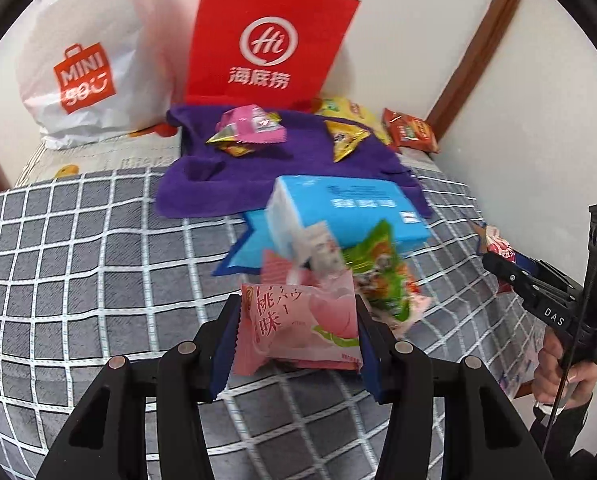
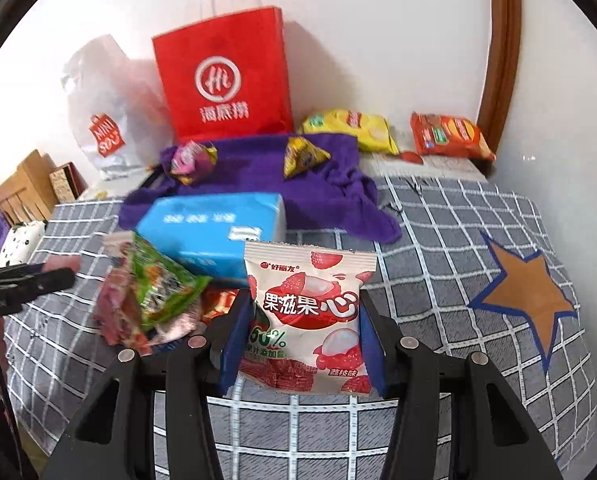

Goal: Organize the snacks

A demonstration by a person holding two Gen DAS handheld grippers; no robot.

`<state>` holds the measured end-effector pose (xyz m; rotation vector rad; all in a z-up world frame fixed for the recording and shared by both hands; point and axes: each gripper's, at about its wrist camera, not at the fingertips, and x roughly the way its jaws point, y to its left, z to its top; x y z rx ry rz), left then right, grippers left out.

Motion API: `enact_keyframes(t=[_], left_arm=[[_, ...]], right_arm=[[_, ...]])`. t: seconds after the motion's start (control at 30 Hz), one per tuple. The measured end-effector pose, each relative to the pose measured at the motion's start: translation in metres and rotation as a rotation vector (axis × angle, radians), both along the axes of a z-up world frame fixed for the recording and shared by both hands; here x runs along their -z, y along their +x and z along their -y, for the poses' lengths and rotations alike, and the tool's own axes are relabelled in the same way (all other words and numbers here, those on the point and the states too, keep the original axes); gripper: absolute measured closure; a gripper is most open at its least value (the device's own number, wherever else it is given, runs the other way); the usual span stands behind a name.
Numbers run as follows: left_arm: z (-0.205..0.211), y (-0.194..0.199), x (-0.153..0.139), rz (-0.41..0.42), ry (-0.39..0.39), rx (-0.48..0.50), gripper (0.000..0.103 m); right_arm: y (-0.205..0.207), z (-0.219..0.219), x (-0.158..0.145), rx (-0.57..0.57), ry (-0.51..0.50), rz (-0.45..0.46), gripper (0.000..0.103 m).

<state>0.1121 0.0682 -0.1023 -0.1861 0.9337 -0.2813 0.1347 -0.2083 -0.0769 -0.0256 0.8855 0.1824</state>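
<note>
Two held: my left gripper (image 1: 296, 320) clamps the peach packet (image 1: 302, 326), right gripper (image 2: 304, 320) the lychee packet (image 2: 308, 320).
Left: loose snack heap (image 2: 150, 300) on bed, unsorted.

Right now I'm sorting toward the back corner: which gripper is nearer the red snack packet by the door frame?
Right. The right gripper faces the red snack packet across the bed; the left gripper sits farther left.

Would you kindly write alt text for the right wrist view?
The right gripper holds a lychee candy packet above a grey checked bedspread. Behind lie a blue tissue pack, a purple towel and a red paper bag.
</note>
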Motion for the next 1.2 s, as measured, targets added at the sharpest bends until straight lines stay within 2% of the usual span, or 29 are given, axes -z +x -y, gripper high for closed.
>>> enact_keyframes(t=[0.57,1.03,1.2], left_arm=[[0.029,0.003,-0.040,0.050,-0.028,0.035,0.053],[0.027,0.006,-0.044,0.070,-0.084,0.062,0.053],[0.030,0.011,-0.048,0.064,-0.043,0.053,0.053]], right_arm=[[-0.004,-0.010,-0.040,-0.018,0.053,0.077,0.053],[0.011,-0.012,-0.033,-0.019,0.082,0.037,0.053],[0.015,-0.006,-0.029,-0.004,0.109,0.024,0.053]])
